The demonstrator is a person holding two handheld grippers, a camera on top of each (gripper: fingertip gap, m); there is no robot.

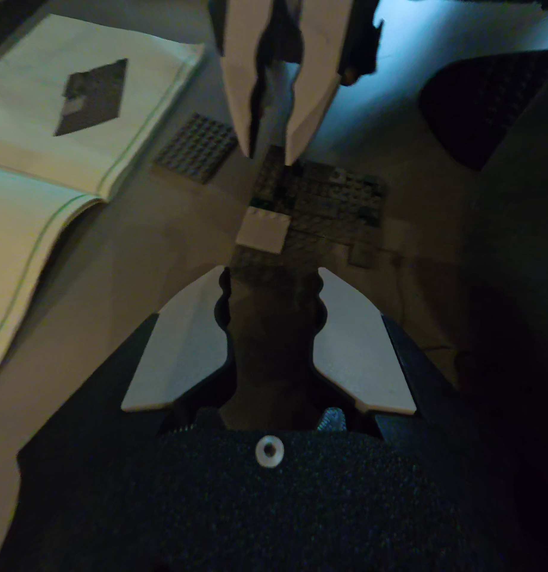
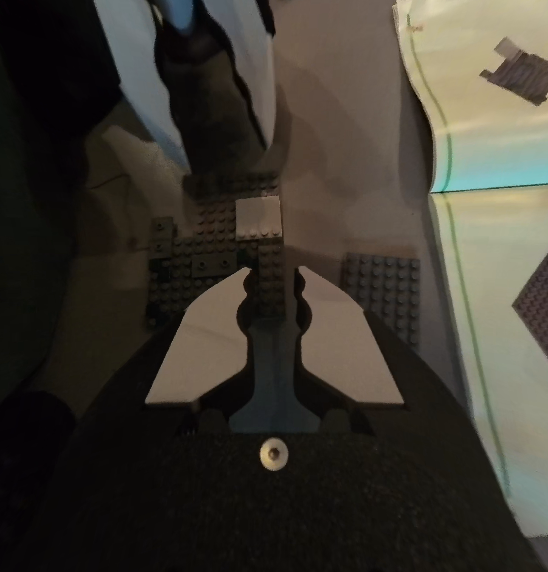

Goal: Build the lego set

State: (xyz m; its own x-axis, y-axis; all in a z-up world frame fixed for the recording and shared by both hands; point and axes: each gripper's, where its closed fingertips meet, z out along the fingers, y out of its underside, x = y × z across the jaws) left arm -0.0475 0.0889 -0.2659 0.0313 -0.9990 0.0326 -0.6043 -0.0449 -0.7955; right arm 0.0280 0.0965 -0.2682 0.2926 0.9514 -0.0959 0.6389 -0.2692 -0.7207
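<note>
While the light is dim and both views are blurred, we can make out the grey lego build (image 1: 325, 198) lying flat on the pale surface (image 1: 173, 247), between our two claws. A white sloped brick (image 1: 262, 230) sits on its edge nearest the instruction booklet (image 1: 65, 123).

Our right claw (image 2: 272, 270) has its jaws drawn narrow around a long grey studded plate (image 2: 270, 278). That plate's long axis runs straight away from the right wrist camera, in line with the fingers, and its far end points at the white sloped brick. It lies along the build's edge on the booklet side; we cannot tell whether it is pressed home or only resting there.

Our left claw (image 1: 271, 270) stands wide, its tips over the near edge of the build, gripping nothing that we can see. From the left wrist view the right claw comes in from the far side, tips down on the plate.

A separate grey studded baseplate (image 1: 198, 148) lies flat on the surface just beside the build, between it and the open booklet, apart from both claws.
</note>
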